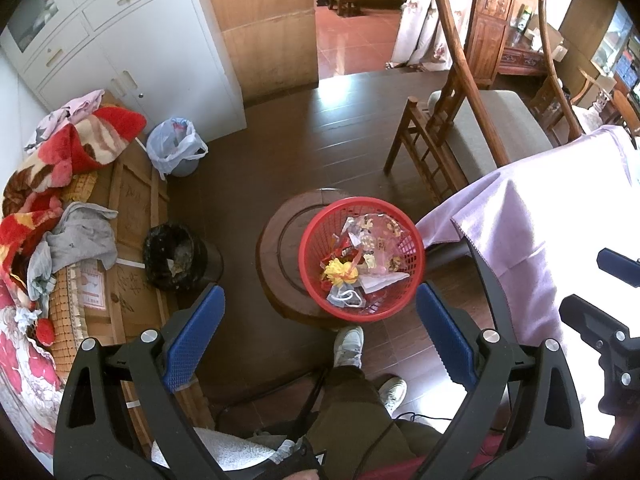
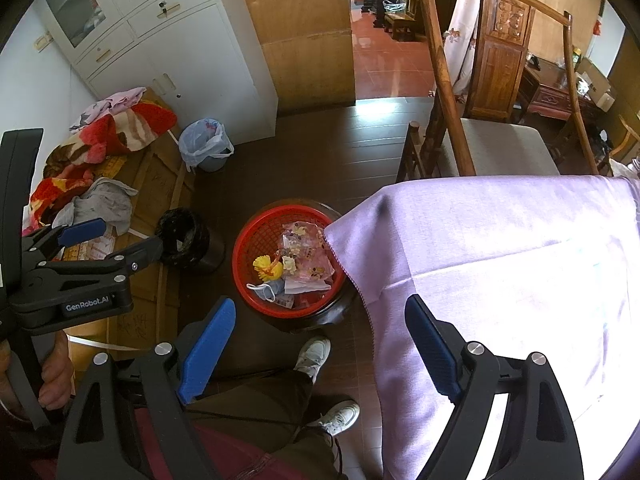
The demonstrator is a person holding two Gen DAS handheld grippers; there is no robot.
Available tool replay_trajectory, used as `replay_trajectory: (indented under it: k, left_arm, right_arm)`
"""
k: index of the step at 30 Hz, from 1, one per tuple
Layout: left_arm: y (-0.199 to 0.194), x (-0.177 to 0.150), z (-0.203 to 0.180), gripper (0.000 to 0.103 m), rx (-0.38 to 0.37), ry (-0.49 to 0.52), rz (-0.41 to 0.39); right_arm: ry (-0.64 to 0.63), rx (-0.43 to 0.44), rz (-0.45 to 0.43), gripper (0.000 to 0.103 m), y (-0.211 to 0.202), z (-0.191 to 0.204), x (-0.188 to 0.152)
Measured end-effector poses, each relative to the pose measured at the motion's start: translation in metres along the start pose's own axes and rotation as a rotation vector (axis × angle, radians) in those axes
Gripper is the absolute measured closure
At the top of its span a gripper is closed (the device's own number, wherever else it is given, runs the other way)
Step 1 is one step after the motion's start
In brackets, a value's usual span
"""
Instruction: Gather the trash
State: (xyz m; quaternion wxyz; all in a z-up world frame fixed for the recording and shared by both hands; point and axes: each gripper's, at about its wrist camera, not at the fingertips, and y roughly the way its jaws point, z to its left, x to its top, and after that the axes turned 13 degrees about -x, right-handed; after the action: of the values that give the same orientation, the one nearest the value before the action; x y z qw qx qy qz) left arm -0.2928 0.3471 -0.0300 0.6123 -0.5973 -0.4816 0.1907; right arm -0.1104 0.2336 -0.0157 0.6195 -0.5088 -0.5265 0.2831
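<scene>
Sitting on a round dark wooden stool (image 1: 280, 256), one red plastic mesh basket (image 1: 412, 240) holds the collected trash: a crumpled clear wrapper printed with small cartoon figures (image 1: 376, 232), a yellow crinkled piece (image 1: 340, 274), a pale blue face mask (image 1: 346, 298), a white scrap of paper (image 1: 380, 282) and a red wrapper (image 1: 344, 246). The basket stands just beside the corner of a bench draped in a lilac cloth (image 2: 500, 248), which overlaps its rim in the right wrist view.

Two claws are in view. The left claw (image 1: 320, 338) has its blue-padded fingers spread wide with nothing between them, hanging above the basket and the person's two white shoes (image 1: 350, 346). The right claw (image 2: 320, 346) is likewise spread and empty, one finger over the lilac cloth.

Two more bins stand on the dark plank floor: a black-lined one (image 1: 176, 256) near a wooden platform piled with red blankets (image 1: 80, 140), and a grey one with a pale blue bag (image 1: 176, 148) by a white cabinet (image 1: 160, 52).
</scene>
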Motion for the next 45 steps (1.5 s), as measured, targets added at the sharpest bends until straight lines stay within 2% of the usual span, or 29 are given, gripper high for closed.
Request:
replay_trajectory:
  k: [45]
  left_arm:
    - [0.0061,0.0041,-0.0019,0.010,0.011,0.020,0.013]
  right_arm:
    - [0.000,-0.001,0.001,0.018,0.0032,-0.0035,-0.0005]
